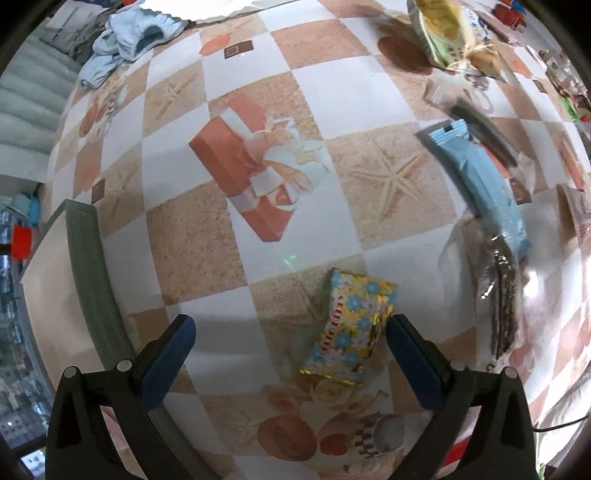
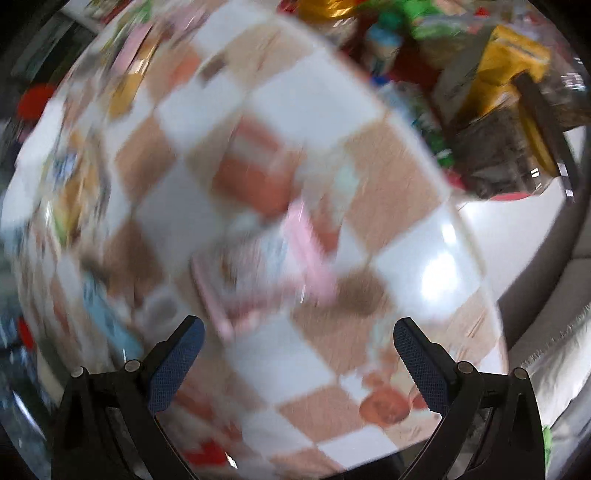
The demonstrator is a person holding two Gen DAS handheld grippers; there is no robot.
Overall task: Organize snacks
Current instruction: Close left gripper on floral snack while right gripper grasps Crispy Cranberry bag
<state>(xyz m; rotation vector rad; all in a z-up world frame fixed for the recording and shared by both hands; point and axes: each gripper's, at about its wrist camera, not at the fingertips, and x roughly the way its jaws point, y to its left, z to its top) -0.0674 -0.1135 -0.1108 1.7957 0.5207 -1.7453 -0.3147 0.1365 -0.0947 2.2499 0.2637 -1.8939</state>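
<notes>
In the left wrist view a small gold snack packet with blue flowers (image 1: 351, 328) lies on the checkered tablecloth, just inside my right finger. My left gripper (image 1: 290, 326) is open above the cloth, and nothing is in it. A light blue wrapped bar (image 1: 484, 188) lies to the right, partly over a clear bag of dark sticks (image 1: 502, 306). A yellow-green snack bag (image 1: 447, 33) lies at the far right. The right wrist view is heavily blurred: my right gripper (image 2: 299, 334) is open over the cloth, with a pink packet (image 2: 306, 254) ahead.
A blue cloth (image 1: 129, 37) lies at the far left. A green-edged box (image 1: 88, 280) stands at the left table edge. A pile of snack bags, one yellow (image 2: 513, 62), sits at the far right in the right wrist view. The table edge (image 2: 480, 266) curves along the right.
</notes>
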